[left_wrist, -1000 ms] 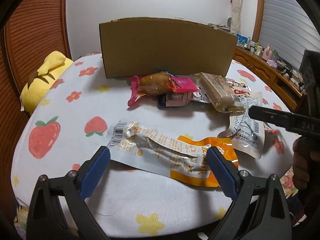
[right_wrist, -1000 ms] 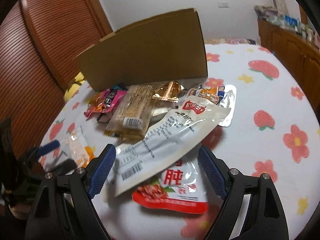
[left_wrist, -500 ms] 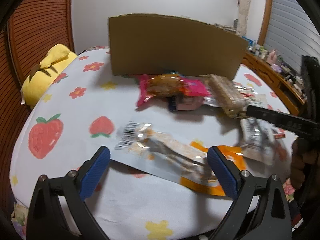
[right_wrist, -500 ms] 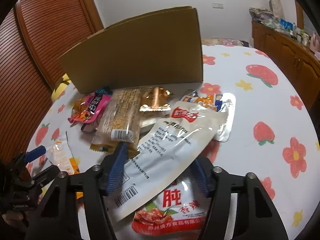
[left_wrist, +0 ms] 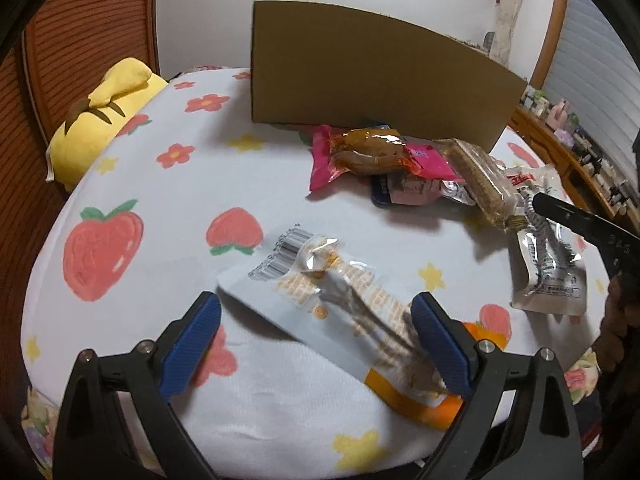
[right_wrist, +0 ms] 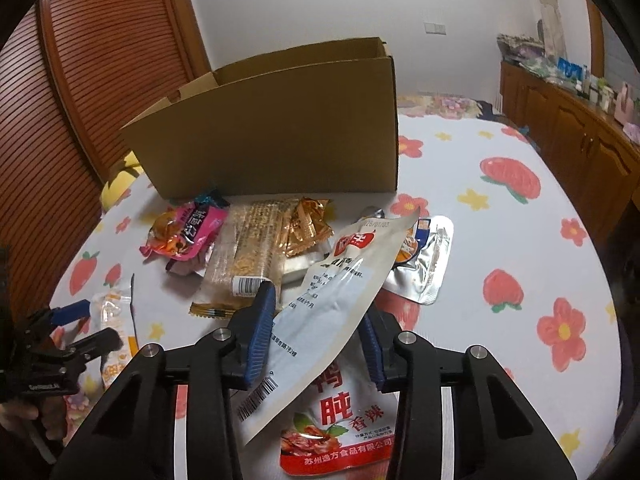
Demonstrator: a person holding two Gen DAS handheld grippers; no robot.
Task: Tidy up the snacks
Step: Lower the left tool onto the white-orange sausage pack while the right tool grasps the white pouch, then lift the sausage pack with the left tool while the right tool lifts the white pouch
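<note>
My right gripper (right_wrist: pixel 316 332) is closing on a long white pouch (right_wrist: pixel 340 276), which lies between the blue pads. Both pads touch its edges and the pouch bows upward. Under it lies a red-and-white pouch (right_wrist: pixel 340 420). My left gripper (left_wrist: pixel 316 344) stands open over the near table edge. A white-and-orange packet (left_wrist: pixel 332 308) lies flat between its fingers, with the right pad over its orange end. Behind the pile stands an open cardboard box (right_wrist: pixel 280 140) (left_wrist: pixel 360 80). The pile holds a pink packet (left_wrist: pixel 360 152), a sesame bar (right_wrist: pixel 248 248), a gold wrapper (right_wrist: pixel 308 224) and a silver pouch (right_wrist: pixel 428 264).
The round table (left_wrist: pixel 180 184) wears a white cloth with strawberries and flowers. A yellow plush (left_wrist: pixel 104 112) sits at its far left edge. A wooden sideboard (right_wrist: pixel 580 132) with small items runs along the right wall, and a slatted wooden door (right_wrist: pixel 100 80) is on the left.
The right jaws have narrowed from wide apart until they touch the white pouch. The left gripper has shifted a little along the table edge. The white-and-orange packet lies where it was.
</note>
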